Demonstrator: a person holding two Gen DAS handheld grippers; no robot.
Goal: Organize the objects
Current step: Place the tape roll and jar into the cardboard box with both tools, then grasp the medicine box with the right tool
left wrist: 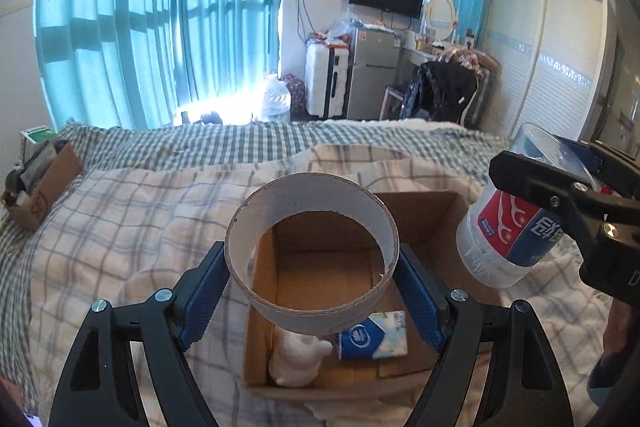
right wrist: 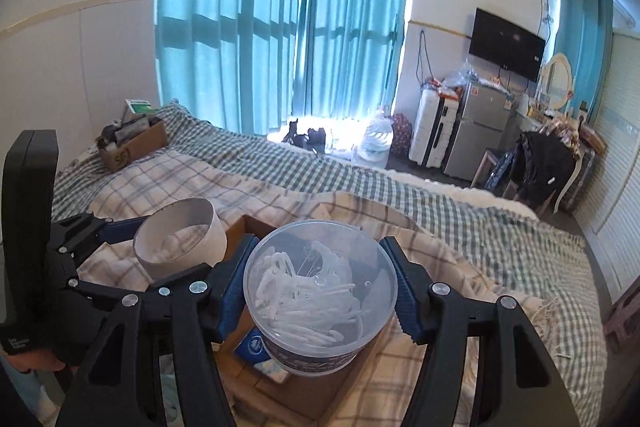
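Note:
My left gripper (left wrist: pixel 312 271) is shut on a wide cardboard tape ring (left wrist: pixel 312 303) and holds it above an open cardboard box (left wrist: pixel 424 223) on the bed. In the box lie a white figurine (left wrist: pixel 298 359) and a blue tissue pack (left wrist: pixel 374 335). My right gripper (right wrist: pixel 320 291) is shut on a clear plastic tub (right wrist: pixel 320 307) of white plastic pieces with a red and blue label, held over the box's right side. The tub (left wrist: pixel 508 231) shows at the right of the left wrist view. The ring (right wrist: pixel 180 239) and left gripper (right wrist: pixel 176 239) show at the left of the right wrist view.
The box sits on a plaid blanket (left wrist: pixel 120 227) over a checked bed. A second cardboard box (left wrist: pixel 44 187) of items stands at the bed's far left. Beyond the bed are curtains, a suitcase (left wrist: pixel 324 83), a fridge (left wrist: pixel 372 71) and a chair with clothes (left wrist: pixel 444 87).

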